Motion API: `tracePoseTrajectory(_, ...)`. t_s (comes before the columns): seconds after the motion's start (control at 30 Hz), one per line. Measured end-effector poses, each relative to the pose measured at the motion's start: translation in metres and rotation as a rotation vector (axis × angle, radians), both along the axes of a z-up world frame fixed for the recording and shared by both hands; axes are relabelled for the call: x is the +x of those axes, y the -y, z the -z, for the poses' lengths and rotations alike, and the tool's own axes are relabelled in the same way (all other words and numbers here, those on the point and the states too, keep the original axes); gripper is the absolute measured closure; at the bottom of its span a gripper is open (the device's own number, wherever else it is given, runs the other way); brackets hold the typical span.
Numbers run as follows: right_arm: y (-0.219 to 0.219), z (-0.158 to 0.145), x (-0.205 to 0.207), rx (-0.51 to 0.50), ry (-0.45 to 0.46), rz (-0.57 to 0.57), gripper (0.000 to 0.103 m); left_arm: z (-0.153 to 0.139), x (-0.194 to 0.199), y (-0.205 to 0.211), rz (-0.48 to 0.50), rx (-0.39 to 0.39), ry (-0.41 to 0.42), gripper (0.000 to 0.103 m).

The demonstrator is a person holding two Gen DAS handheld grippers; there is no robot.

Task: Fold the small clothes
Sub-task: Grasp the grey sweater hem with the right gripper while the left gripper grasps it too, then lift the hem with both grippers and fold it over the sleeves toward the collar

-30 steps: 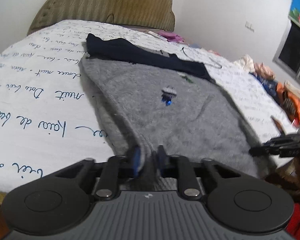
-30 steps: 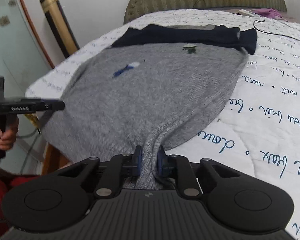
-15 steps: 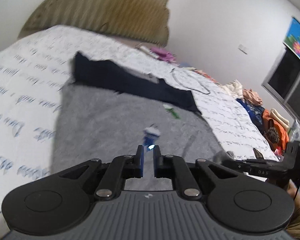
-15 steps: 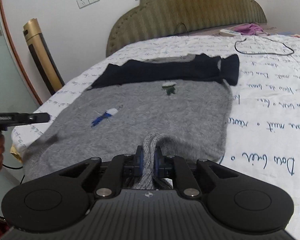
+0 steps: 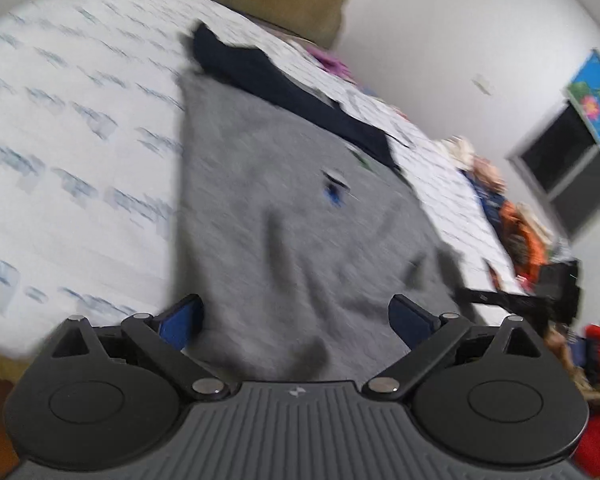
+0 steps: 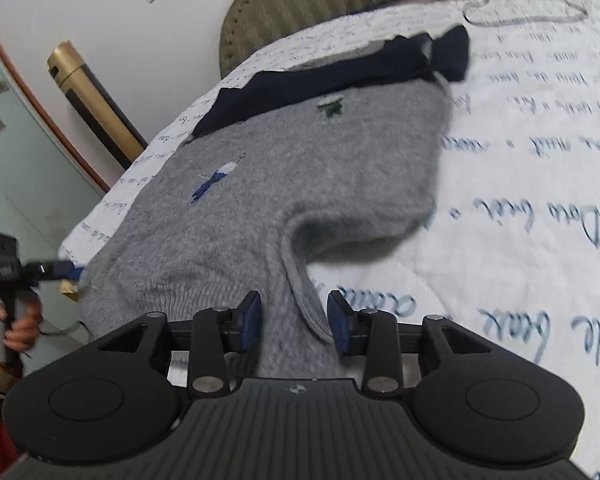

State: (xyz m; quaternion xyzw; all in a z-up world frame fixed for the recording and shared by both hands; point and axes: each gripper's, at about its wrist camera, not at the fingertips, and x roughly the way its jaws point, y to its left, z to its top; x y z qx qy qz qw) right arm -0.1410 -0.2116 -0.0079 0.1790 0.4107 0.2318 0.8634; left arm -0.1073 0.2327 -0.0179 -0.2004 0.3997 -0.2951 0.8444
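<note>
A grey knit sweater with a dark navy band at its far end lies spread on the bed; it also shows in the right wrist view. My left gripper is open wide over the sweater's near edge, holding nothing. My right gripper is open, with a rumpled fold of the grey sweater lying loose between its blue pads. The right gripper shows far right in the left view, the left gripper far left in the right view.
The bed has a white sheet with blue script and an olive headboard. A gold and black pole stands by the bed's left side. A heap of clothes lies right of the bed, and a cable near the headboard.
Both grippers have opened and let go of the sweater's near edge. The sweater now lies flatter on the bed. The left view is blurred from motion.
</note>
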Motion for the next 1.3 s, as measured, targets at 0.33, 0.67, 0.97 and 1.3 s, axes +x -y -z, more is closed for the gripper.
tracePoseTrajectory(0.33,-0.016,0.007,-0.005,0.057,-0.026,-0.068,0.079,0.007,0.009,0.062,0.129,-0.018,-0.033,0.074)
tracePoseTrajectory(0.67,-0.031,-0.025,-0.002,0.014,0.086,-0.062,0.085,-0.031,0.003,0.081,0.081,0.112,0.113,0.085)
tracePoseTrajectory(0.97,-0.024,-0.066,0.024,0.02,0.239,0.017,0.085,-0.072,0.034,0.095,-0.003,0.161,0.245,0.086)
tracePoseTrajectory(1.3,-0.015,-0.076,0.064,-0.034,0.311,0.138,0.085,-0.09,0.079,0.097,-0.097,0.24,0.277,0.086)
